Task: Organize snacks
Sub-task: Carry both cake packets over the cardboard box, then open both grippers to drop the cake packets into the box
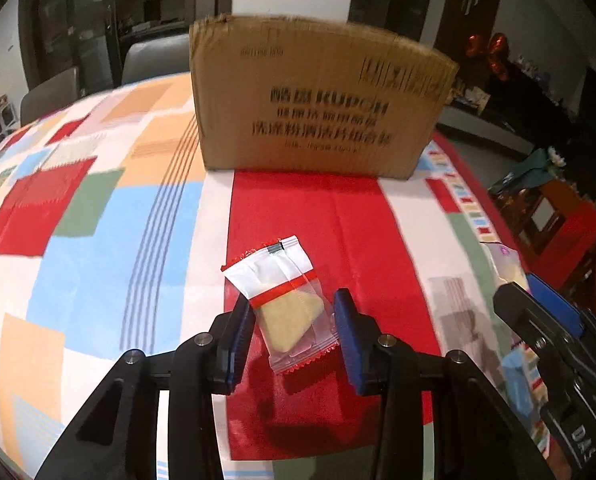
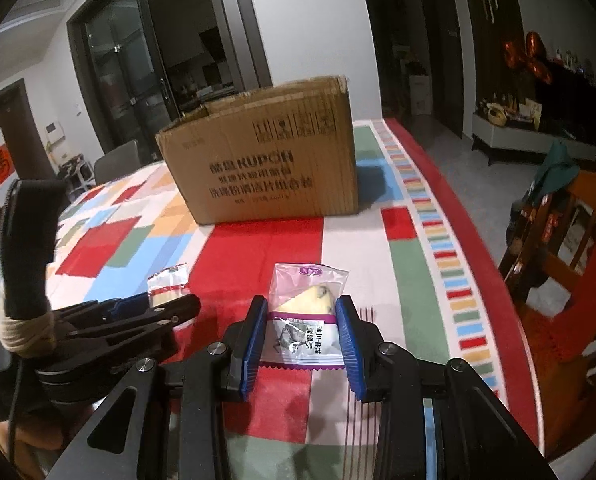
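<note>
A white and red snack packet (image 1: 288, 300) with a pale biscuit lies on the patterned tablecloth between the blue pads of my left gripper (image 1: 294, 340), which is open around it. A clear and purple snack packet (image 2: 303, 320) with a yellow cake lies between the blue pads of my right gripper (image 2: 301, 344), also open around it. The white packet also shows in the right wrist view (image 2: 169, 286), ahead of the left gripper (image 2: 138, 312). The right gripper (image 1: 537, 312) shows at the right of the left wrist view. An open cardboard box (image 1: 317, 108) (image 2: 266, 156) stands behind both packets.
The table (image 2: 417, 240) has a colourful patchwork cloth with a red border. A wooden chair (image 2: 557, 240) stands at its right side. Grey chairs (image 1: 98, 76) and dark glass doors are behind the table.
</note>
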{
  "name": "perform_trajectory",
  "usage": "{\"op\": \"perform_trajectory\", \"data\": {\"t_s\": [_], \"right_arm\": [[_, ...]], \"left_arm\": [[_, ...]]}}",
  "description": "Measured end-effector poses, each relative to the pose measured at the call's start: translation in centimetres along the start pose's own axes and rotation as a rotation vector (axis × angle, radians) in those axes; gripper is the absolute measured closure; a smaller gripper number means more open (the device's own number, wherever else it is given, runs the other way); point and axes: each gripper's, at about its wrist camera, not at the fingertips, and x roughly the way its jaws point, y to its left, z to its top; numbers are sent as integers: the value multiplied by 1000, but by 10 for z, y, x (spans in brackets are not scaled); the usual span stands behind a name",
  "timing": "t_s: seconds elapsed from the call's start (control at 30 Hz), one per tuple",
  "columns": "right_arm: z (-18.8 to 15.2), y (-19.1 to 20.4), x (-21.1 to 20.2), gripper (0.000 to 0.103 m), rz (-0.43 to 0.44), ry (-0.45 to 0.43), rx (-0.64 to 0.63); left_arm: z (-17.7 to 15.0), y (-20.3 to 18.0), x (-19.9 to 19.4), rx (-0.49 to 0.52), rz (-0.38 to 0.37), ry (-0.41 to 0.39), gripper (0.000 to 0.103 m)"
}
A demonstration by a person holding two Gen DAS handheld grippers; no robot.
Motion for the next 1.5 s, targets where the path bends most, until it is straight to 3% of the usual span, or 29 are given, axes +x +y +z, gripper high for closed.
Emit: {"op": "perform_trajectory", "data": {"t_s": [0.23, 0.7, 1.03, 1.37, 1.47, 1.5], "right_arm": [[30, 11, -16, 67, 16, -43, -38], [124, 20, -9, 67, 61, -101, -46], [183, 16, 23, 67, 45, -67, -69], [217, 21, 58, 67, 25, -8, -101], [221, 22, 66, 62, 3, 4, -109], [222, 22, 68, 51, -11, 7, -106]], "left_arm": [[28, 1, -36, 44, -59, -81, 64], [111, 6, -66, 145, -67, -168, 64], [175, 6, -50, 196, -65, -176, 64], [222, 12, -14, 170, -50, -134, 63], [226, 11, -5, 169, -29, -125, 51], [225, 12, -4, 164, -11, -128, 42]]}}
